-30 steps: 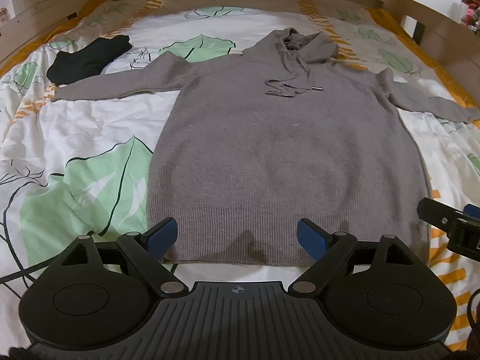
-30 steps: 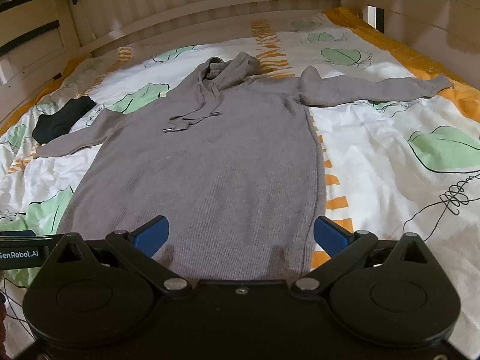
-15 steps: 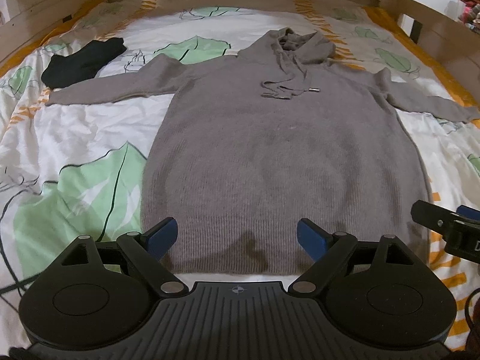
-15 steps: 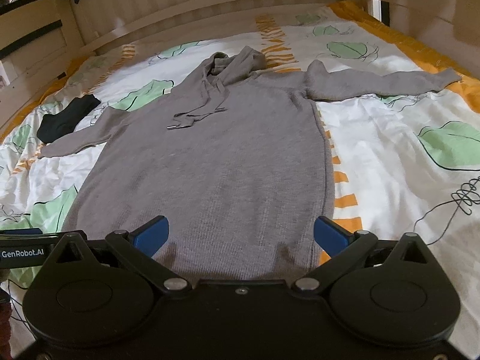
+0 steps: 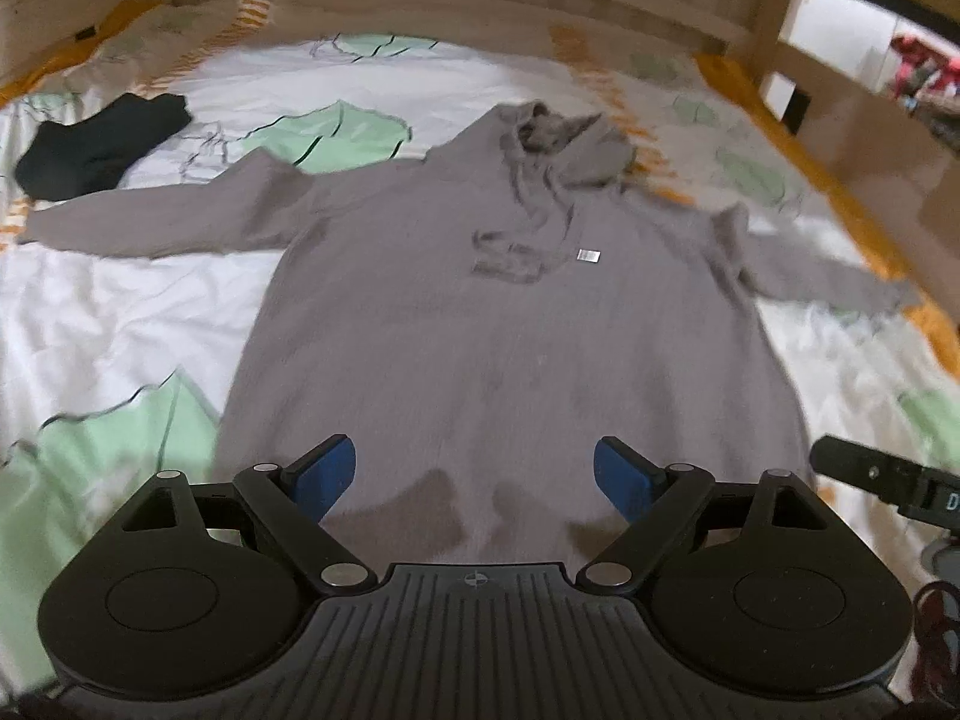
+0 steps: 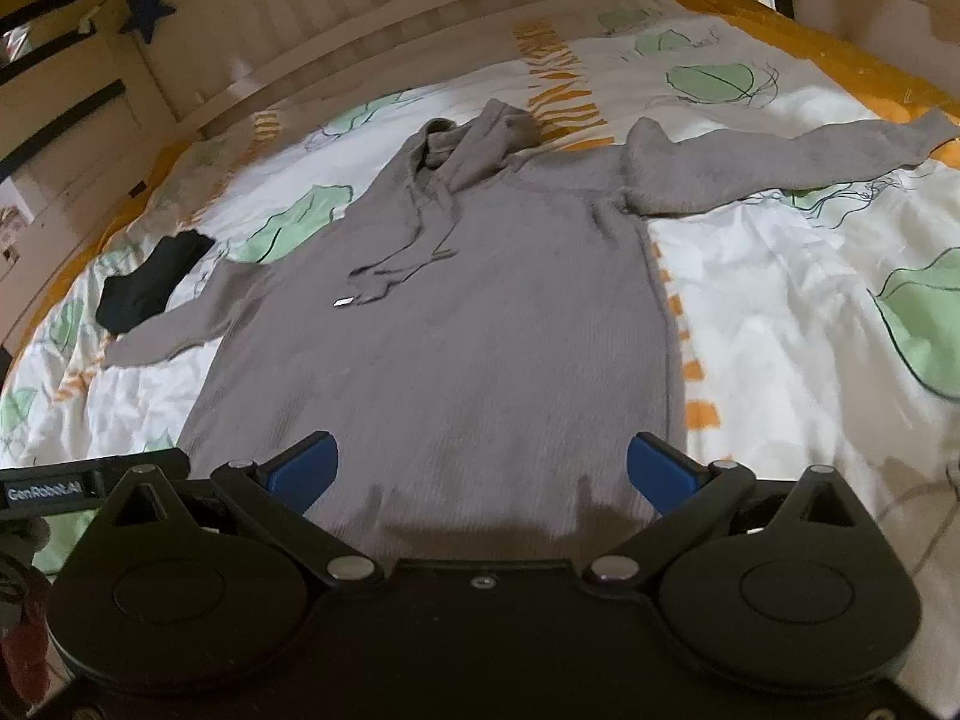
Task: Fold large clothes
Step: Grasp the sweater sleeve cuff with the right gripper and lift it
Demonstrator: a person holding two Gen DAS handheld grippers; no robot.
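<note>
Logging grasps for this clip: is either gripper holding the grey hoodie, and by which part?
Nothing is held. The left gripper and right gripper both stand open above the hem of the grey hoodie, which lies flat.

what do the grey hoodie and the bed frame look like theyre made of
Grey hoodie: looks like a soft knit, maybe wool or a blend; matte, fuzzy surface with faint ribbing near the hem. Blur leaves the fibre open.
Bed frame: looks like pale wood, smooth with a slight sheen; vertical slats behind a rail.

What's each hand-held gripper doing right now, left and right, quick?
Left hand-held gripper: open, holding nothing, above the grey hoodie's hem.
Right hand-held gripper: open, holding nothing, also above the hem.
</note>
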